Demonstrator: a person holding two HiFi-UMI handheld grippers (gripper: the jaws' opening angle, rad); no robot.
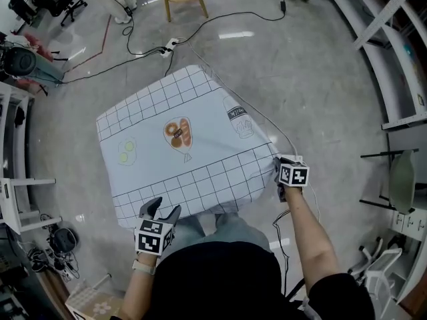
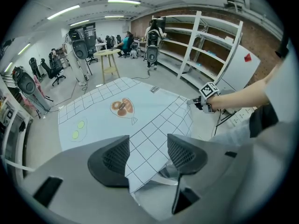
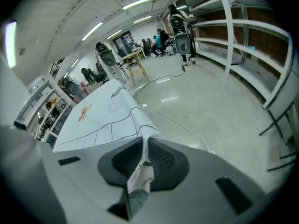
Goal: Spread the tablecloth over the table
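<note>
Where the tablecloth [image 1: 180, 152] lies: draped over the counter, near edge overhanging.
Right claw [image 3: 144, 146]: clamped on its near corner, likely to pull it straight.
Left claw [image 2: 148, 148]: apart, cloth edge between, unpinched.

Bright, even indoor light, strong fisheye.
Ceiling tube lamps [image 2: 124, 2] glare on the floor [image 1: 235, 35]; edges curve, corners go dark.

Tablecloth corner [image 3: 139, 124] between tongs [image 3: 145, 148] (tight grip)
</note>
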